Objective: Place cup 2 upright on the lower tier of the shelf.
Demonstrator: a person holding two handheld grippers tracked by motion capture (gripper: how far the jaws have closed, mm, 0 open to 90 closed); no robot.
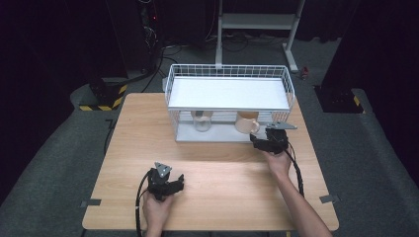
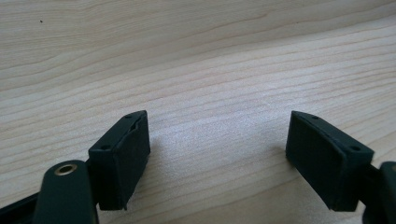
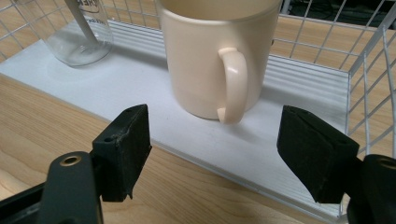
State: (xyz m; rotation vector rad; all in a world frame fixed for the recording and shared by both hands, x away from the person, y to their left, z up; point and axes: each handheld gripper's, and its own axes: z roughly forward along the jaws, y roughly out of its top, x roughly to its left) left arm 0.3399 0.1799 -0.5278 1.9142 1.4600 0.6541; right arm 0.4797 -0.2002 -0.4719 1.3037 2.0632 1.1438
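1. Nearest the camera in the high view, the left gripper (image 1: 165,181) rests low over the bare front part of the table (image 1: 217,197), held in the person's left hand (image 1: 157,210). In its own view its fingers (image 2: 122,156) stand apart with nothing but wood grain between them; it looks parked out of the way while the other hand works.
2. Further back stands a white wire rack (image 1: 230,101) with a solid top shelf and an open front, so things on its lower shelf can be reached from the person's side.
3. On the lower shelf's left sits a clear glass container (image 3: 81,35), with a utensil handle leaning inside it.
4. To its right, well apart, stands the cream mug (image 3: 219,56), upright, its handle turned toward the right gripper.
5. The right gripper (image 1: 269,140) hovers at the rack's front edge, its fingers (image 3: 126,149) open and empty, either side of the handle's line but short of it. Probably this lines up a grasp of the handle or body.
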